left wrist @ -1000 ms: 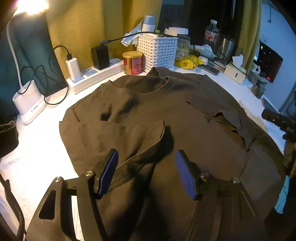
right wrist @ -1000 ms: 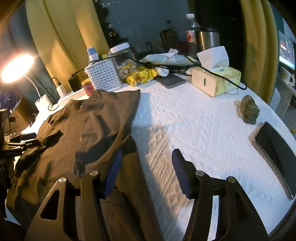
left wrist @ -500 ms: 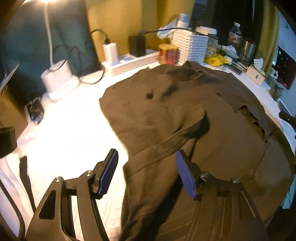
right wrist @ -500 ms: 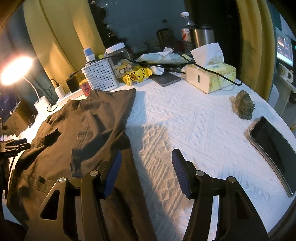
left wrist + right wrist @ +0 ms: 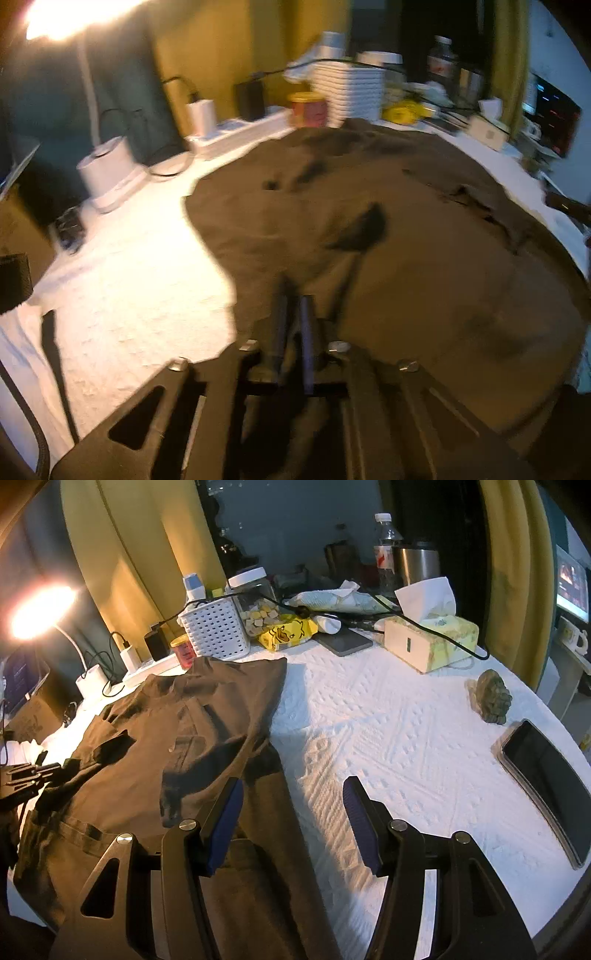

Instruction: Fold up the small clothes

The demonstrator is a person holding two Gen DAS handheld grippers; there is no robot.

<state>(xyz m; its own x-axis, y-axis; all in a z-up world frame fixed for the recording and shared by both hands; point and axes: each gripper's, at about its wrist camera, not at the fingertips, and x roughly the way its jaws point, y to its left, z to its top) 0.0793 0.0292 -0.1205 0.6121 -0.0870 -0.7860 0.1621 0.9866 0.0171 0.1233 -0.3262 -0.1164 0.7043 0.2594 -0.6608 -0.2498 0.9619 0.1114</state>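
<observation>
The dark brown shirt (image 5: 177, 746) is spread flat on the white tablecloth (image 5: 399, 746), its long axis laid collar-far, hem-near. Its left edge is pinched between the clenched fingers of the left gripper (image 5: 293, 314). The right gripper (image 5: 293, 812) is held with its 2 fingers parted over the shirt's right edge, nothing being grasped.

Dark brown shirt (image 5: 207, 716) lies spread, sleeves folded inward.

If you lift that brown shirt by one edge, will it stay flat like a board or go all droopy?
Probably droopy. The brown shirt already lies in soft creases and folds on the white tablecloth, so it looks floppy. The left gripper looks shut on a pinch of its cloth, so likely only that part rises while the rest drags. It seems light.
</observation>
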